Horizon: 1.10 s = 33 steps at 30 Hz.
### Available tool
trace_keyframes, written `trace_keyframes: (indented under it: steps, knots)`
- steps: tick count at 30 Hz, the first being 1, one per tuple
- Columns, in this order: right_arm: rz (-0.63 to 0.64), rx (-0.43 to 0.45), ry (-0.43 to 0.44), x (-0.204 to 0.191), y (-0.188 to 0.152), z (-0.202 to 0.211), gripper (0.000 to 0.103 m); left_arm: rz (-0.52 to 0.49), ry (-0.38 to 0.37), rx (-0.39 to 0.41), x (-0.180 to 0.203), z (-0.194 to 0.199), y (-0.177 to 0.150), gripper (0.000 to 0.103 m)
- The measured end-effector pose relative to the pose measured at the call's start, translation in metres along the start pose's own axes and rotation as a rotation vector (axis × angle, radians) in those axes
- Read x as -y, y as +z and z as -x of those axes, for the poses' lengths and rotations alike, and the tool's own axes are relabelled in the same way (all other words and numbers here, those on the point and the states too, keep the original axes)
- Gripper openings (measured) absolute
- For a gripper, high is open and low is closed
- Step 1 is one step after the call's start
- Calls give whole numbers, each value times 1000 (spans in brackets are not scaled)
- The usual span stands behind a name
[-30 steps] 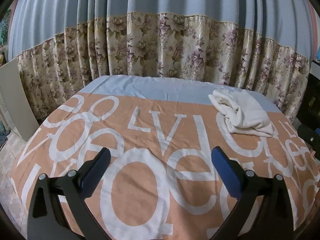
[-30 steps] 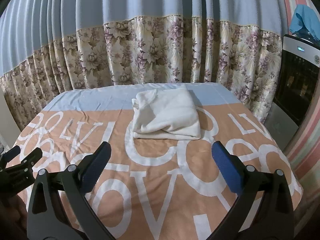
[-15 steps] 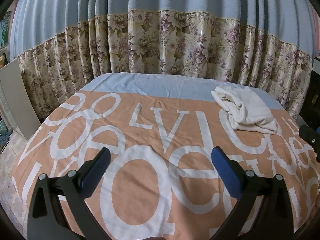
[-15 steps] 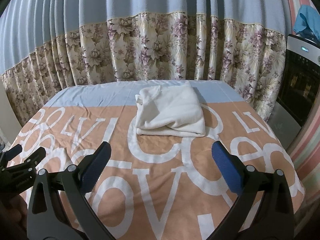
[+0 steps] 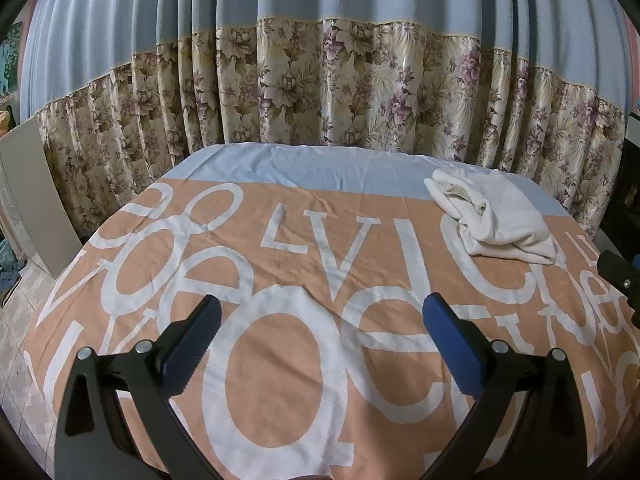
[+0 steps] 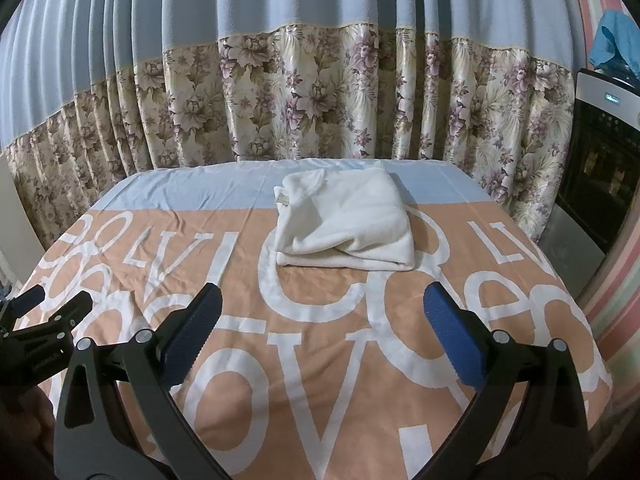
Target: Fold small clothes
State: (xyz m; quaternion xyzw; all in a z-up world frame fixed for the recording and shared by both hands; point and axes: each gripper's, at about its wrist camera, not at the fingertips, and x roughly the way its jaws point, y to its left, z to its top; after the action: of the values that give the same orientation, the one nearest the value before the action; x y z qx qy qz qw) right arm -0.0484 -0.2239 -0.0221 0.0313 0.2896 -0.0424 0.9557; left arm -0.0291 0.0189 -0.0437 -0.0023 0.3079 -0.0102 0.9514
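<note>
A folded white garment (image 6: 344,220) lies on the table, which is covered by an orange cloth (image 6: 360,352) with big white letters. It also shows at the far right in the left wrist view (image 5: 494,216). My right gripper (image 6: 322,318) is open and empty, held above the cloth, short of the garment. My left gripper (image 5: 320,320) is open and empty over the middle of the cloth, well left of the garment. The left gripper also shows at the left edge of the right wrist view (image 6: 44,304).
A blue and floral curtain (image 6: 320,100) hangs right behind the table. A dark appliance (image 6: 600,152) stands at the right. A grey board (image 5: 28,196) leans at the left, with tiled floor below it.
Both grippers have pulled back and tilted slightly; the garment sits a little farther away in both views. The jaws stayed open.
</note>
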Motion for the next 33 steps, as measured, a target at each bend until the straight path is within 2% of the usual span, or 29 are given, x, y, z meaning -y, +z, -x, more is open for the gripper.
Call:
trace_keyframes:
  steps: [33]
  knots:
    - [-5, -26, 14, -6, -13, -10, 100, -32, 17, 16, -4, -2, -5, 101]
